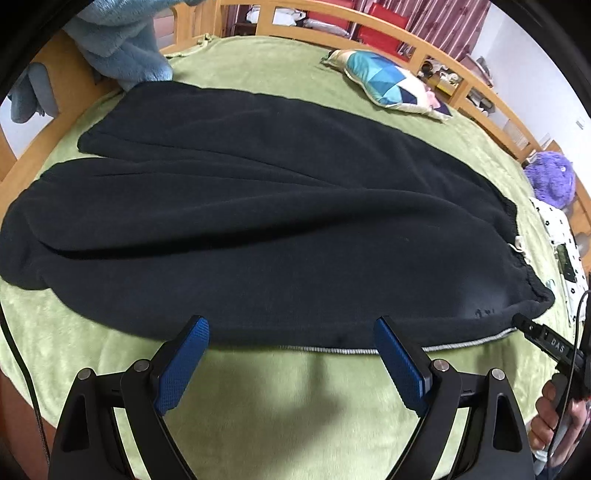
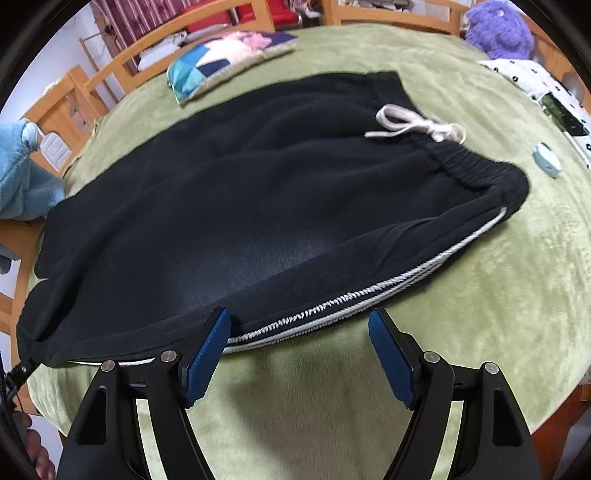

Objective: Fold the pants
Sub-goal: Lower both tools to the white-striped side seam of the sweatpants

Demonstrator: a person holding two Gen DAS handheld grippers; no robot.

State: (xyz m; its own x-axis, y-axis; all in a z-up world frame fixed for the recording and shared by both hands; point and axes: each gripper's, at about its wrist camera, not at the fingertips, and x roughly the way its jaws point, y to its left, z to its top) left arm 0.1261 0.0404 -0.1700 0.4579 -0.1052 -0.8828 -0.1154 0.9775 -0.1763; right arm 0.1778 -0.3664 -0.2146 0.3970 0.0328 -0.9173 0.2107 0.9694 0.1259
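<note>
Black fleece pants (image 1: 258,221) lie flat on a green blanket, legs to the left, elastic waistband to the right. In the right wrist view the pants (image 2: 240,206) show a white drawstring bow (image 2: 417,127) at the waist and a white-striped side seam (image 2: 332,306) along the near edge. My left gripper (image 1: 291,332) is open and empty, its fingertips at the near edge of the pants. My right gripper (image 2: 299,325) is open and empty at the striped seam. Its left fingertip touches the near hem.
The green blanket (image 1: 295,406) covers a bed with a wooden rail (image 1: 406,33). A patchwork pillow (image 1: 391,81) lies at the far side. A blue plush blanket (image 1: 122,44) sits far left, a purple plush toy (image 1: 550,177) at right, a small blue item (image 2: 546,160) by the waistband.
</note>
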